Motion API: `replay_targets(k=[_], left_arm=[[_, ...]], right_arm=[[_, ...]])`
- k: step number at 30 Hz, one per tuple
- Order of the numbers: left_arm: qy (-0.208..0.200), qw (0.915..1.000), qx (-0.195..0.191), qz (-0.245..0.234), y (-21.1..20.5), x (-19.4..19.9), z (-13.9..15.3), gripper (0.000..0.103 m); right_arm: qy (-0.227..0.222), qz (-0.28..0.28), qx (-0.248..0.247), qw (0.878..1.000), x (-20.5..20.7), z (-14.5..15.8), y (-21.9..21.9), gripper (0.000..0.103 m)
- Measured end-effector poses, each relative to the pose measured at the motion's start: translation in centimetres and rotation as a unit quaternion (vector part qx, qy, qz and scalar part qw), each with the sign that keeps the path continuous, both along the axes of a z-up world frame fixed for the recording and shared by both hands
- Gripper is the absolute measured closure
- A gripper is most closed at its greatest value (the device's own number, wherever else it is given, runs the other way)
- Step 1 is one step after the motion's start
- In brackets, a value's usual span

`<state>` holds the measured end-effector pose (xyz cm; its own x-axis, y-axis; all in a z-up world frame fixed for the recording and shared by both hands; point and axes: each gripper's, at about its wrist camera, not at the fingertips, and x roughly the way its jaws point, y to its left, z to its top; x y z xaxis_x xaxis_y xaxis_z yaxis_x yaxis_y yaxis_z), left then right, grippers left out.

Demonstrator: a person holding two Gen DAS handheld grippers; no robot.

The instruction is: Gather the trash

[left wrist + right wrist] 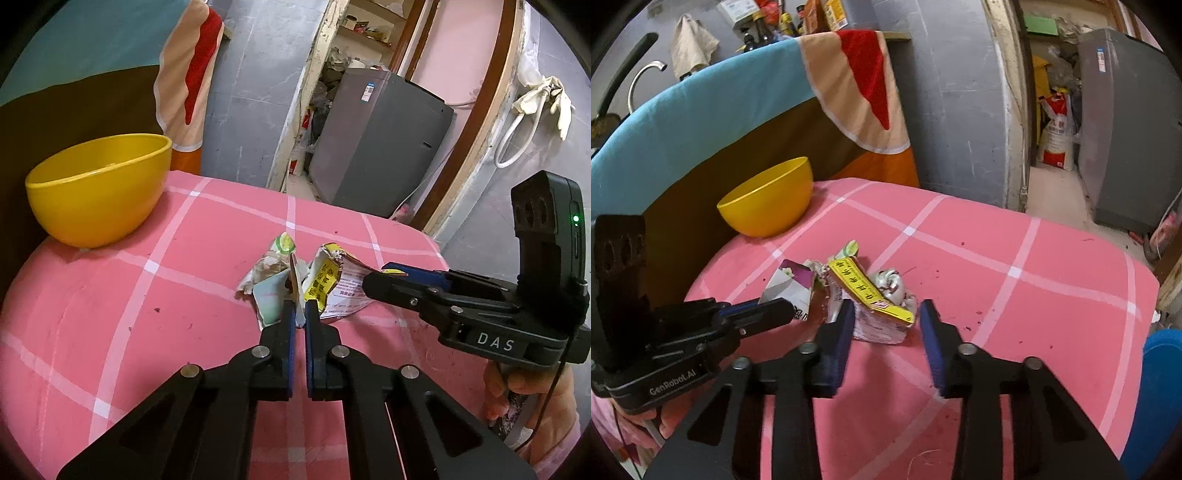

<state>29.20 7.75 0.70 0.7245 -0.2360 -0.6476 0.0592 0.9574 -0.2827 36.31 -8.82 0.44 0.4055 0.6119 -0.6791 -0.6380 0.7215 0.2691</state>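
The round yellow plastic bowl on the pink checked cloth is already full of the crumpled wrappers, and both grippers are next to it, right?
Not quite. The round yellow plastic bowl looks empty in the right wrist view. The crumpled wrappers still lie on the pink checked cloth, apart from the bowl. The left gripper and right gripper are at that pile, not beside the bowl.

The left claw [300, 308] hides part of the crumpled wrappers [291, 280]; their small print is unreadable.
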Motion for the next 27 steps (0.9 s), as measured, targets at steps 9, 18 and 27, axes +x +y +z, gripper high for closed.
replay_targets(k=[9,18,27], left_arm=[[-0.006,0.9999,-0.002,0.012,0.6,-1.4,0.7,0.101],[-0.027,0.9994,0.017,0.009,-0.4,-3.4,1.4,0.101],[-0.063,0.9973,0.039,-0.004,-2.3,-5.0,2.5,0.101]], right_arm=[[-0.032,0.015,-0.01,0.999,-1.8,0.5,0.2,0.093],[-0.062,0.007,-0.007,0.998,-4.7,0.5,-0.9,0.094],[-0.114,-0.03,0.033,0.993,-7.7,2.2,-4.3,0.096]])
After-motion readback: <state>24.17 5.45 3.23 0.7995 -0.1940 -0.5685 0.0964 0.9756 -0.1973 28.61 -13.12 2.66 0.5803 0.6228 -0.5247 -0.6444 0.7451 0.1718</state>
